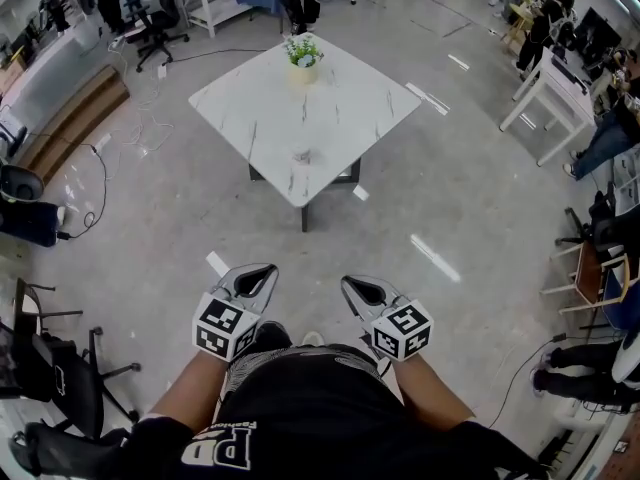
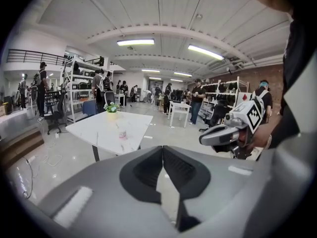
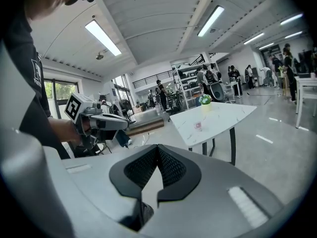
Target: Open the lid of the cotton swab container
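The cotton swab container is a small clear tub with a reddish label, standing near the front corner of a white marble table several steps ahead of me. It also shows small in the left gripper view and the right gripper view. My left gripper and right gripper are held close to my body, side by side above the floor and far from the table. Both are shut with nothing between the jaws.
A potted plant stands at the table's far corner. Glossy floor lies between me and the table. Office chairs stand at my left, white desks and seated people at the right, shelves and people behind the table.
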`<state>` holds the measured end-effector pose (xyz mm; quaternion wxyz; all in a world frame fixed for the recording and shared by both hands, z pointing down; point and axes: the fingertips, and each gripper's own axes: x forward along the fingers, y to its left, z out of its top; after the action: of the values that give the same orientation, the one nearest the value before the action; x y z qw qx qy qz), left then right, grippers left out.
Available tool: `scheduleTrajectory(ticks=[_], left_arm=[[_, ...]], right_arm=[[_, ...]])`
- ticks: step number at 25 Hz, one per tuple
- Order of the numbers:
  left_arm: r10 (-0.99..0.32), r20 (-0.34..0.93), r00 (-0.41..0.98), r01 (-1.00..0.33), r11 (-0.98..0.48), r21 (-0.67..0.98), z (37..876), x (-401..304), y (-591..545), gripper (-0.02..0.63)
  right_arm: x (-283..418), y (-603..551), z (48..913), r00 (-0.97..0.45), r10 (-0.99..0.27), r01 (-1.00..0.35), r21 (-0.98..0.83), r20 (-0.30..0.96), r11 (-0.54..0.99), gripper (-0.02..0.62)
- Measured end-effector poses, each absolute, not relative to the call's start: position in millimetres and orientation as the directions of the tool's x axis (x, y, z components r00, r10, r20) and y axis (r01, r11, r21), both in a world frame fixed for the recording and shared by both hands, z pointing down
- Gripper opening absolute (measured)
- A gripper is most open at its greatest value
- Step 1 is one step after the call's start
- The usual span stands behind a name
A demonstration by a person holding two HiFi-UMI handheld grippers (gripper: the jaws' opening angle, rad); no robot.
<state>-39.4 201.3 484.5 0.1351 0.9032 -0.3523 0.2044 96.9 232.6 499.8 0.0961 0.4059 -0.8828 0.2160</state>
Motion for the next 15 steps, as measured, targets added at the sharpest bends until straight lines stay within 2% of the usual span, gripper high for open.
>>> scheduleTrajectory(ticks=[15], left_arm=[[-0.586,0.461,0.666,-0.708,-0.690,0.147,504,-60,164,0.058]], right_arm=[[70,197,514,-0.673,-0.635,-0.739,-0.308,0.380,0.599,0.000]])
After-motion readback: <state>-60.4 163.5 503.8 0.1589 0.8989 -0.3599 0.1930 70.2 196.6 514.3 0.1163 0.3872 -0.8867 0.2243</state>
